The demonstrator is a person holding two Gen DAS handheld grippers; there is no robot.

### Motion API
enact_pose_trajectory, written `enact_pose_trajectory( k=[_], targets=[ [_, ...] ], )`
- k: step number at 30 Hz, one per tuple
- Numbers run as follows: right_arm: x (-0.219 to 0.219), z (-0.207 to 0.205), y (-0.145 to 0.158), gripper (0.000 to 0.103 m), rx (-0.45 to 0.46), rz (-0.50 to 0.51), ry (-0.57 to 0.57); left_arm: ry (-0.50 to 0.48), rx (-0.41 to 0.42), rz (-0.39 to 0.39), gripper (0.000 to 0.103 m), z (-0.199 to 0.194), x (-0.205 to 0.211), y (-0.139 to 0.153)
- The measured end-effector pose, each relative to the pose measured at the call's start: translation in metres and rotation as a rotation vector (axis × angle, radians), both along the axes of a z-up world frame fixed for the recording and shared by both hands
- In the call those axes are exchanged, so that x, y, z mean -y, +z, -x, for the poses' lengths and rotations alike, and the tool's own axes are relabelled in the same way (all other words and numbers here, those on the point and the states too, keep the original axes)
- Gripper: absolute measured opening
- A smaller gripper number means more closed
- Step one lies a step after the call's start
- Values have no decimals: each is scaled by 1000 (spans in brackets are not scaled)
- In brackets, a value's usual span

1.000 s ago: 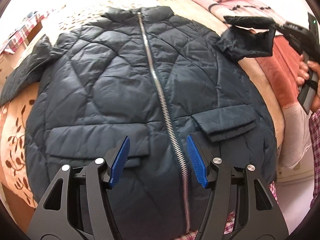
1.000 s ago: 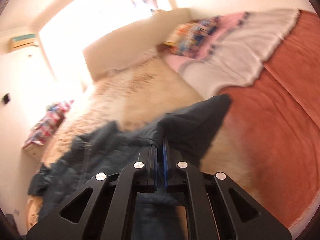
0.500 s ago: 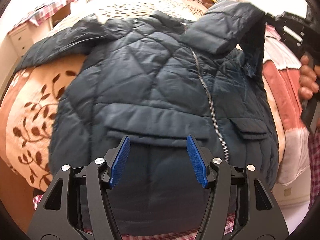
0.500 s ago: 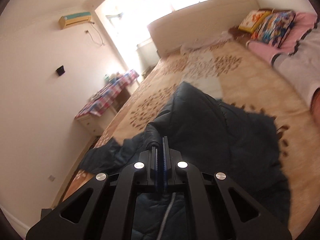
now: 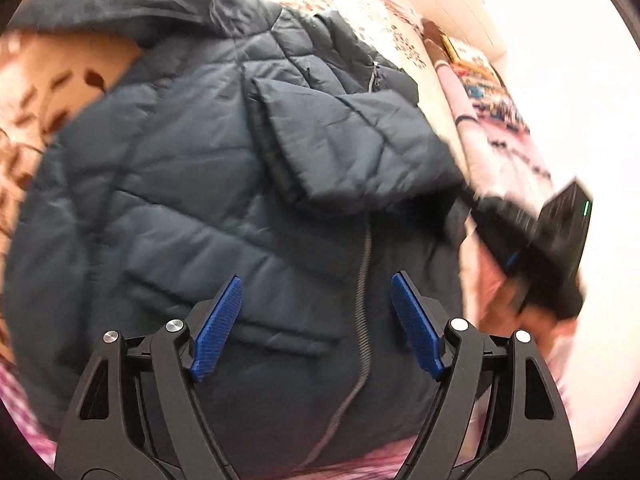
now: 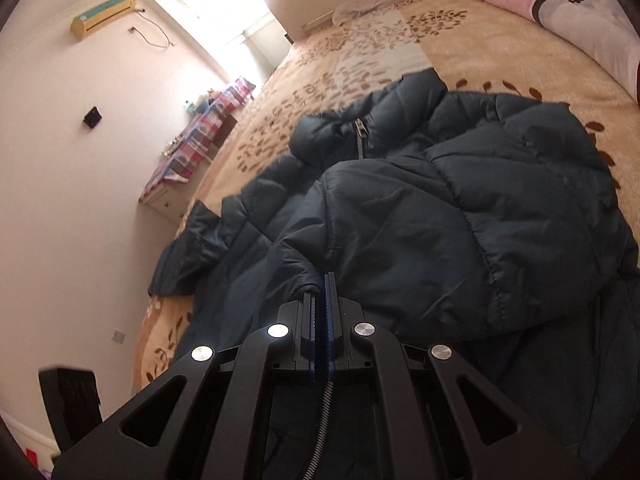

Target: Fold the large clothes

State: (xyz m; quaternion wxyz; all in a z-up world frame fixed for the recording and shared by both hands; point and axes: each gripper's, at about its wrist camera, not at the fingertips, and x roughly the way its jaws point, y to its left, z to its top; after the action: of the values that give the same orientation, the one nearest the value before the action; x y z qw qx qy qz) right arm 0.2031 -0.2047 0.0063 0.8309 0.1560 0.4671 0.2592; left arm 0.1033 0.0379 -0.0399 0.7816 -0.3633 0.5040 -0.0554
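A dark blue quilted jacket (image 5: 192,184) lies front up on the bed, zipper (image 5: 362,280) closed. Its right sleeve (image 5: 360,148) lies folded across the chest. My left gripper (image 5: 316,328) is open and empty above the lower front of the jacket. My right gripper (image 6: 320,300) is shut on the right sleeve (image 6: 440,232) at its cuff; the gripper also shows blurred at the right in the left wrist view (image 5: 532,240). The left sleeve (image 6: 188,256) lies spread out to the side.
The bed (image 6: 480,52) has a beige leaf-patterned cover. Pillows and folded blankets (image 6: 580,8) lie along its far side. A bedside cabinet with a plaid cloth (image 6: 192,148) stands by the wall. A dark chair (image 6: 68,400) stands at the lower left.
My right gripper has carried the right sleeve over and down across the jacket's chest. My left gripper has swung to the left over the jacket and stays open.
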Motion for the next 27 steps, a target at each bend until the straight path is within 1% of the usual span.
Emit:
enact_pose_trajectory(
  k=[1, 4, 7, 9, 13, 15, 16, 17, 18, 19, 20, 21, 23, 26, 27],
  targets=[
    [0, 1, -5, 5, -7, 1, 1, 19, -9, 33, 77, -5, 1, -4],
    [2, 4, -16, 5, -30, 4, 5, 92, -43, 101, 78, -20, 5, -16],
    [5, 6, -24, 5, -46, 2, 10, 156, -74, 132, 80, -31, 7, -26],
    [7, 7, -27, 5, -54, 1, 15, 187, -80, 139, 81, -37, 8, -29],
    [10, 7, -31, 5, -61, -2, 23, 246, -90, 129, 82, -49, 11, -31],
    [11, 8, -32, 5, -66, -5, 23, 250, -105, 118, 81, -57, 11, -33],
    [11, 9, -34, 5, -67, -2, 23, 245, -119, 101, 75, -62, 14, -33],
    [11, 9, -34, 5, -66, 4, 23, 239, -132, 76, 56, -66, 16, -34],
    [11, 10, -34, 5, -61, 14, 24, 228, -146, 52, 46, -70, 16, -34],
    [11, 10, -34, 5, -58, 20, 26, 211, -154, 44, 32, -71, 14, -35],
    [11, 10, -35, 5, -57, 23, 28, 201, -151, 48, 22, -72, 12, -35],
    [11, 11, -35, 5, -55, 29, 31, 195, -141, 47, 19, -70, 8, -34],
    [8, 12, -36, 5, -52, 43, 37, 167, -111, 6, 12, -67, 3, -25],
    [0, 12, -36, 5, -43, 61, 45, 103, -11, -131, 10, -69, 4, 2],
    [-3, 11, -36, 5, -43, 62, 49, 87, 15, -165, 10, -70, 3, 9]
  ],
)
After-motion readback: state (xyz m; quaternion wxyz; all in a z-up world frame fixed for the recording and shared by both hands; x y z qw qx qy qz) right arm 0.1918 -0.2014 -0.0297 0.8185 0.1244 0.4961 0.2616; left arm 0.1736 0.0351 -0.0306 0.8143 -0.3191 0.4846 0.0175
